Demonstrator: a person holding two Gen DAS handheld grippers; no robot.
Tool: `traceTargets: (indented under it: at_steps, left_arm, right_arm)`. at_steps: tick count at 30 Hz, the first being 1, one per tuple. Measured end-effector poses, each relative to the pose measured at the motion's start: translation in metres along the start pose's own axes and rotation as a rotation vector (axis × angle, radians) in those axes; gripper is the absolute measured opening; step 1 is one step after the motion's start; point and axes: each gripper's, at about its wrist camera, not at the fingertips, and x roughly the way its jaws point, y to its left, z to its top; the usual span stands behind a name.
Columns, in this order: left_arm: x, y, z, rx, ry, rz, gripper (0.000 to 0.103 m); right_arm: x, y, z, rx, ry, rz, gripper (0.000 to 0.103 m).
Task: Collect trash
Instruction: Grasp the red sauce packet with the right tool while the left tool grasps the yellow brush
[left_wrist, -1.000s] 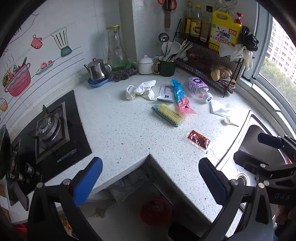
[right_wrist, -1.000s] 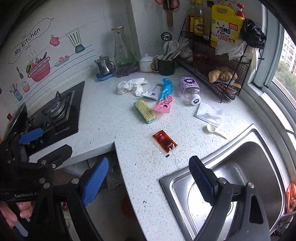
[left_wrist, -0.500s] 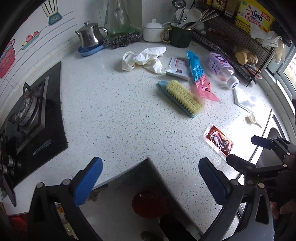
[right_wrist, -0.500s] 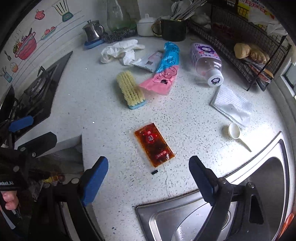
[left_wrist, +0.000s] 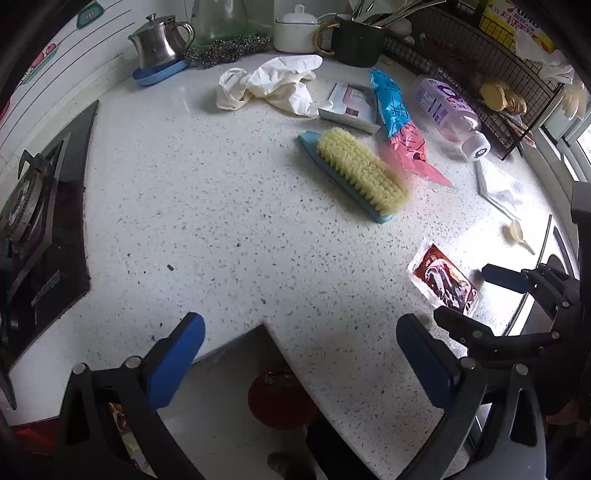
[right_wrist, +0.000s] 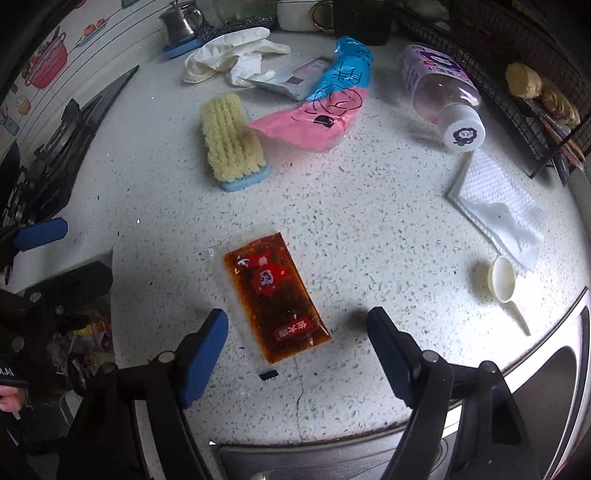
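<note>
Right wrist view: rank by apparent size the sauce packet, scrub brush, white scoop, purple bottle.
1. sauce packet, largest, though nearest the camera.
2. purple bottle and scrub brush: look about alike, so not ranked against each other.
3. white scoop, clearly smallest.

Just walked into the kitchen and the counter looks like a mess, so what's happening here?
A person is clearing trash off the speckled countertop with a handheld gripper in each hand. The right gripper hangs over a red sauce packet; its jaws are closing with the packet's near end between them, not yet pinched. The left gripper is open and holds nothing, above the counter's edge. A scrub brush, a pink and blue wrapper and a lying bottle sit untouched.
</note>
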Motion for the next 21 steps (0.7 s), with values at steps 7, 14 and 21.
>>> traceTargets:
  at_steps: [7, 14, 21]
  left_arm:
    - [0.0, 0.006, -0.003, -0.024, 0.008, 0.002, 0.103]
    - [-0.006, 0.008, -0.003, -0.026, 0.005, 0.006, 0.103]
    - [-0.009, 0.003, 0.009, -0.025, 0.002, -0.012, 0.103]
  right_arm:
    - [-0.006, 0.018, -0.006, -0.11, -0.034, -0.025, 0.043]
    - [-0.011, 0.015, -0.007, -0.09, -0.055, -0.012, 0.009]
    - [-0.021, -0.008, -0.003, 0.036, -0.045, 0.069, 0.006]
